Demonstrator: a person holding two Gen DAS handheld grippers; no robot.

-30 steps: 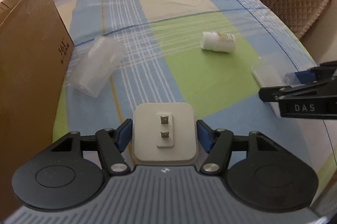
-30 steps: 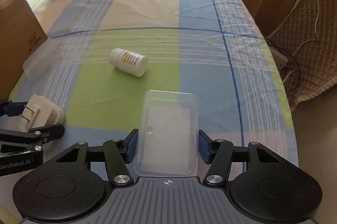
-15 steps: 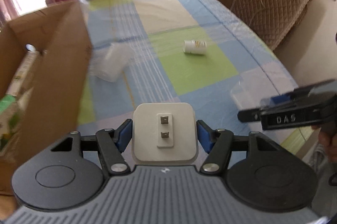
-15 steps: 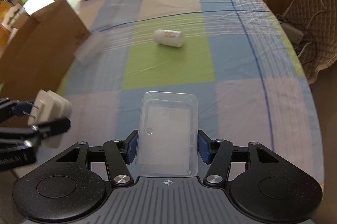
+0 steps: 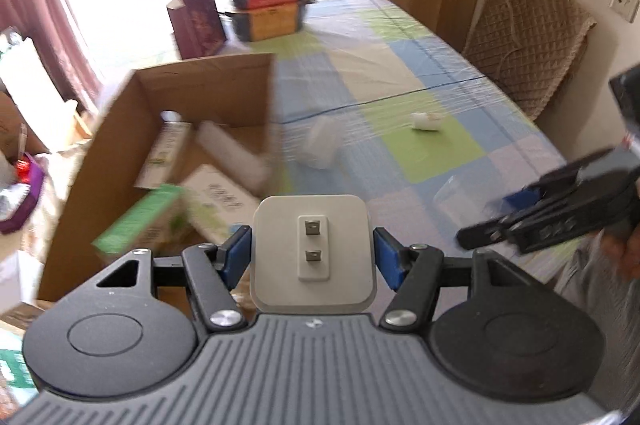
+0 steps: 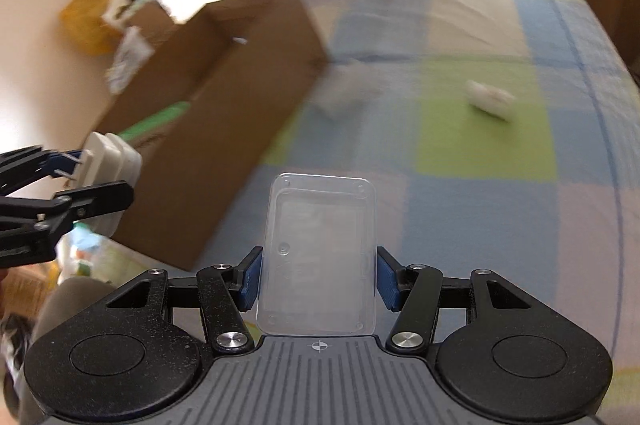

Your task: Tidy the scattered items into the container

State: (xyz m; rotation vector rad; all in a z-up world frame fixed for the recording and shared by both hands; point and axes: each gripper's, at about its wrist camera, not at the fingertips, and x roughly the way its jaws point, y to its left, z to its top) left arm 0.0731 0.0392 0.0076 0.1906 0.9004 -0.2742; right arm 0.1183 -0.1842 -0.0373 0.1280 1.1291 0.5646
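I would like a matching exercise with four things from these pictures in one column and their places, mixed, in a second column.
Things:
1. white plug
2. clear plastic case
3. white bottle
4. green carton

Places:
A. lying on the tablecloth
B. inside the cardboard box
C. between the jaws of the left gripper
D. between the jaws of the right gripper

Pairs: 1-C, 2-D, 3-A, 4-B

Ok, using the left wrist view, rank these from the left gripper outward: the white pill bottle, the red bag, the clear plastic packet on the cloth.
1. Clear plastic packet, just ahead, beside the cardboard box.
2. White pill bottle, farther right, on a green square.
3. Red bag, far end, left of the stacked tubs.
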